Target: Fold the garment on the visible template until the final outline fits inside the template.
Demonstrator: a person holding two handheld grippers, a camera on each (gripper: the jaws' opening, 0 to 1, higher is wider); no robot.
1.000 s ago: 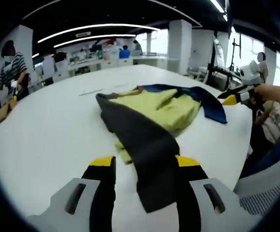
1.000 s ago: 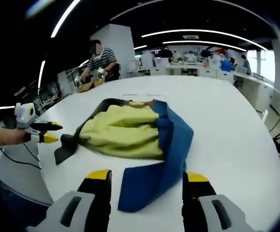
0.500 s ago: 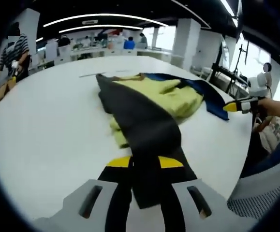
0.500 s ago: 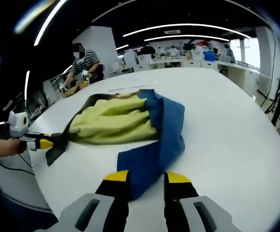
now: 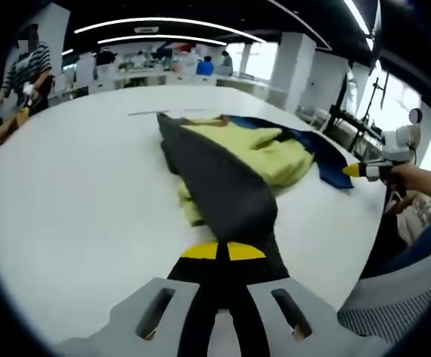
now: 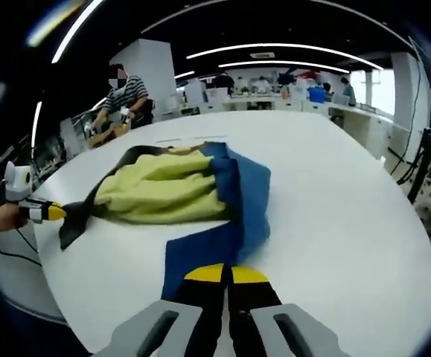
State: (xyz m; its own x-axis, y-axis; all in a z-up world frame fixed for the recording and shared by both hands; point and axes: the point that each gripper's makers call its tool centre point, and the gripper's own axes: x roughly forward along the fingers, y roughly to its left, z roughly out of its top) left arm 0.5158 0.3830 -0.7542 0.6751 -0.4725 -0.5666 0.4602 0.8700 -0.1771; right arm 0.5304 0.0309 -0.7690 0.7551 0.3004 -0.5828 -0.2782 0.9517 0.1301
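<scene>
The crumpled yellow-green garment with one dark grey sleeve and one blue sleeve is spread across the big white worktop, roughly in the middle, both sleeves stretched out toward the near edge. No template outline can be made out under it, tbh.

On the left side, the dark grey sleeve is pinched at its cuff end by the left hand-held gripper, yellow-tipped jaws pressed together on the cloth. On the right, the blue sleeve is gripped the same way by the right hand-held gripper, jaws closed tight on the fabric. Each gripper can also be spotted small at the edge of the other view, at the end of its sleeve.

The step in hand looks like both sleeves being drawn out or lifted for a fold across the yellow body. To do it well, both cuffs should probably be raised evenly so the body isn't dragged off its spot, then laid flat across the middle without bunching. A slipped pinch or a lopsided pull would likely leave the outline too wide.
</scene>
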